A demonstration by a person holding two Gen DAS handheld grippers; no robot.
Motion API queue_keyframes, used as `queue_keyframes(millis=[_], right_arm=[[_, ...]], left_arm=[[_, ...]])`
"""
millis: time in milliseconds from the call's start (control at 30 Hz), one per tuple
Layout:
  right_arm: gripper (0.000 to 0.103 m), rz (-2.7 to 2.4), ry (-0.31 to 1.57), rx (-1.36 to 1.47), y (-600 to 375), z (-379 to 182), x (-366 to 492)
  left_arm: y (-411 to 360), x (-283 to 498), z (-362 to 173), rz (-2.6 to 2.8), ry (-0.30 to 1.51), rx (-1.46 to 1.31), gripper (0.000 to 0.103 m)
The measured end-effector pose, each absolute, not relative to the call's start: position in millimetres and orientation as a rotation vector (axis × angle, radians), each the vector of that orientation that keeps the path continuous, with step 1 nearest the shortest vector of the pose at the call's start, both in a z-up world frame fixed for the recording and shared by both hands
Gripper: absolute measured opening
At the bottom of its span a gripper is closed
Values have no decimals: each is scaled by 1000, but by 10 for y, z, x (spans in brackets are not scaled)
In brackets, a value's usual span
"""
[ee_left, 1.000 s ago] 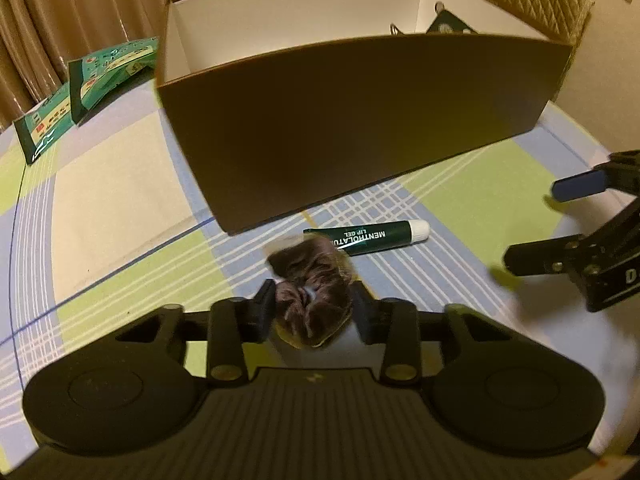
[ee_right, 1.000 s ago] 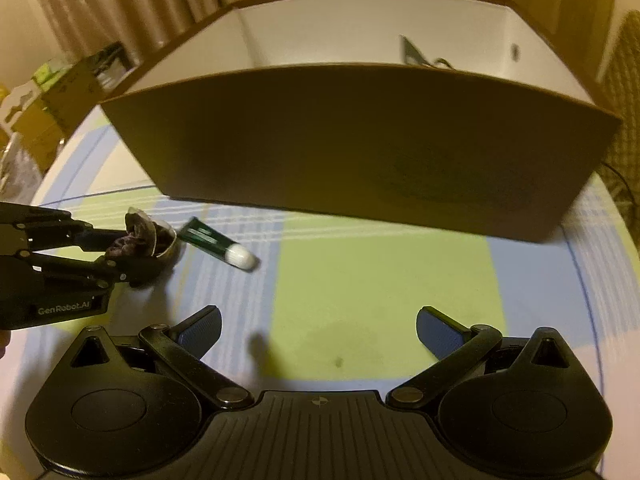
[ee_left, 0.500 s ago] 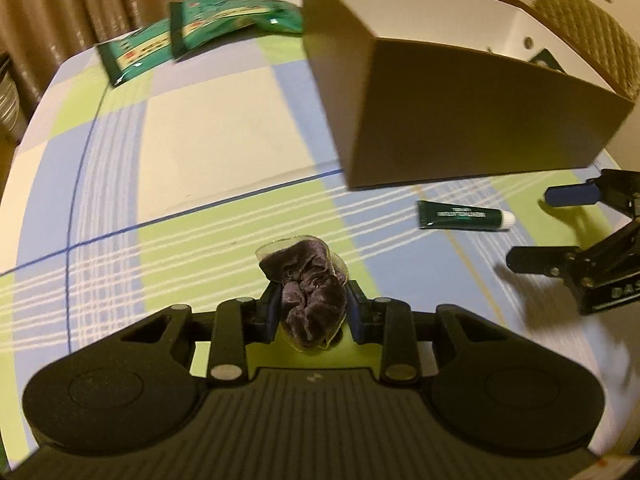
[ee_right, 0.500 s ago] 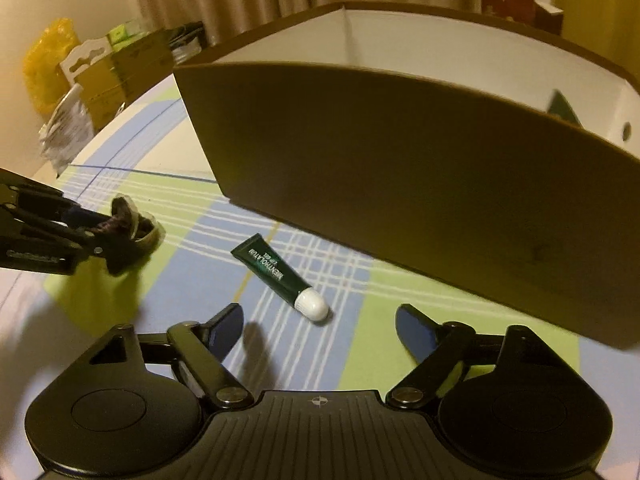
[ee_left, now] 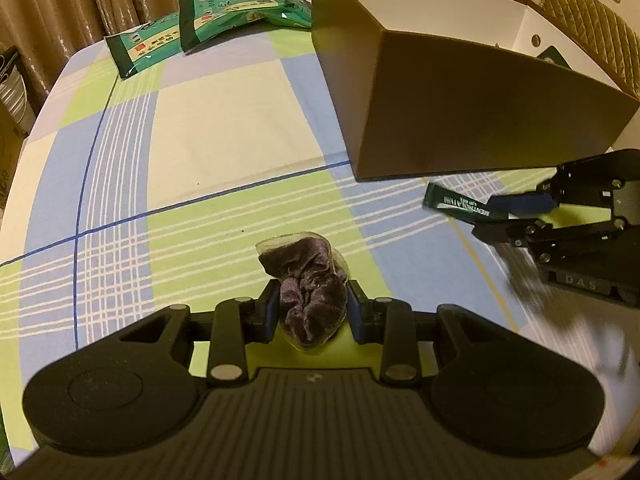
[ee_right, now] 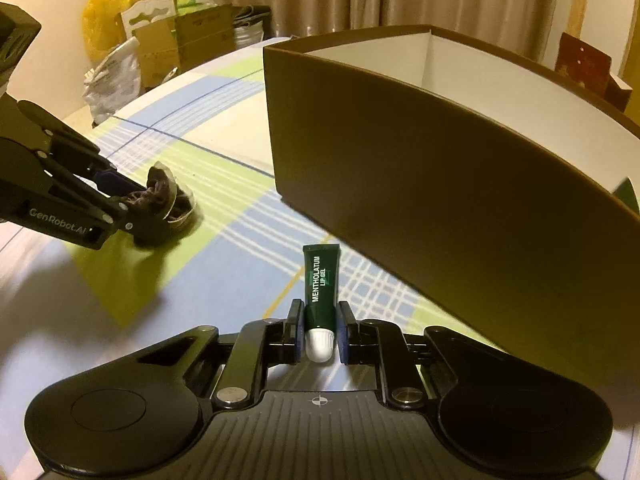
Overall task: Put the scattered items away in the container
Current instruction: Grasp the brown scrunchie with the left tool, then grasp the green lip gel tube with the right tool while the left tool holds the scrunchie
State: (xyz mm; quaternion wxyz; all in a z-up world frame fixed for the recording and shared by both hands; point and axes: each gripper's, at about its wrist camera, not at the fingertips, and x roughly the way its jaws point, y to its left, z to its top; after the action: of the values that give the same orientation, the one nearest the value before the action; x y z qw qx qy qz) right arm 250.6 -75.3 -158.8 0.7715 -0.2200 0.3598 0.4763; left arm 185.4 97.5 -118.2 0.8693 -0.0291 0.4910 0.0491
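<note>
Nearest the left wrist camera, a dark purple scrunchie [ee_left: 310,300] in a clear wrapper is held between the narrowed fingers of the left gripper [ee_left: 312,312], well in front of the brown box [ee_left: 472,120] and off its near corner. The right gripper [ee_right: 319,334] is seen closing around a green tube [ee_right: 321,292] of lip gel; the tube lies between the pads, its white cap toward the camera, and contact looks made or nearly made. The tube rests on the checked tablecloth [ee_left: 224,136] just in front of the box's long near wall, its flat end pointing at that wall but apart from it. A strip of bare cloth is left between the tube and the box's lower edge. To the left of the box a wide stretch of cloth lies open. The box's top is open, its white inside showing above the rim. Beyond it, near the table's far edge, two green packets [ee_left: 208,24] are seen lying overlapped.
</note>
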Motion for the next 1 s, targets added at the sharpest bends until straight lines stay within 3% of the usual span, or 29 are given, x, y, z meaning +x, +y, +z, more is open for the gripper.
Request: queue_keyframes(millis=[867, 933, 1000], right_arm=[[13, 710, 894, -295, -2224, -1391, 2222], [14, 711, 896, -285, -2257, -1385, 2202], [25, 718, 896, -276, -2296, -1398, 2196]], left_arm=[[186, 1654, -1133, -12, 1034, 30, 29], [67, 1623, -1129, -40, 1035, 38, 29], [-50, 1590, -1129, -67, 1035, 50, 29]])
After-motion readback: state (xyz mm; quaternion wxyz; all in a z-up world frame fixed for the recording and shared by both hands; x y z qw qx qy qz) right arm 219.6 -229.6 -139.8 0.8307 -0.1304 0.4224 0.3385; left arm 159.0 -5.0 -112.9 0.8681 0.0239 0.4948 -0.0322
